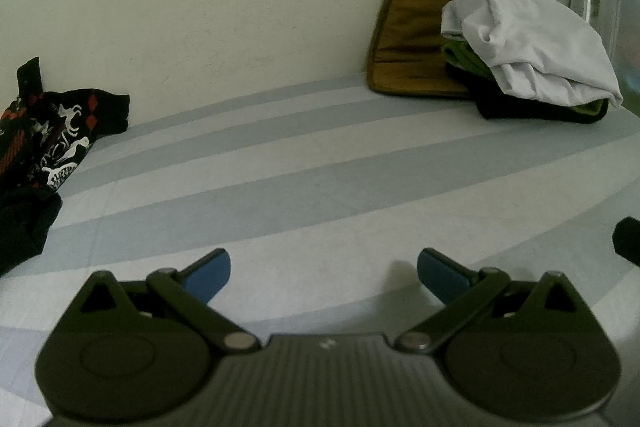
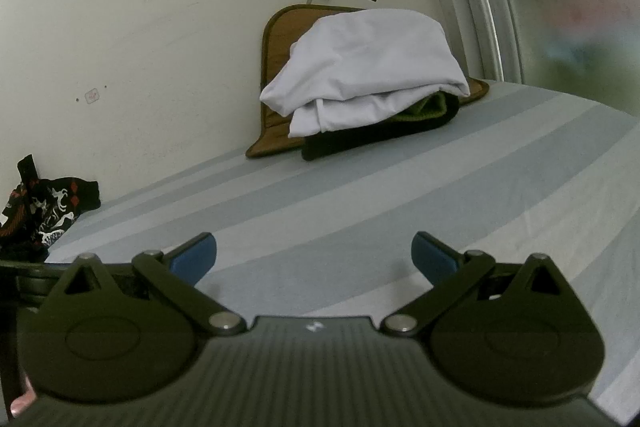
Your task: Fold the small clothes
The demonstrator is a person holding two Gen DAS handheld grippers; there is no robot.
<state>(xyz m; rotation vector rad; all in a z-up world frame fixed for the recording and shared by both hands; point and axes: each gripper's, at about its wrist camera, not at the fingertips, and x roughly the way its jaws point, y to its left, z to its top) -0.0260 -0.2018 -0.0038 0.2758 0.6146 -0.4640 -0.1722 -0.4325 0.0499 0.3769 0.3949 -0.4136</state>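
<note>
Both the left gripper [image 1: 324, 269] and the right gripper [image 2: 314, 253] hung spread and empty over the blue-grey striped bedsheet [image 1: 320, 187]. The crumpled black garment with red and white print [image 1: 44, 135] lay at the sheet's left edge by the wall, the stack topped with white cloth [image 2: 368, 67] at the far right corner. The black garment looked light and limp; its free hem corners seemed the best places to pinch.

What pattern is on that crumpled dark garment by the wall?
Black garment with white animal figures and red diamonds; clearest in left wrist view.
</note>
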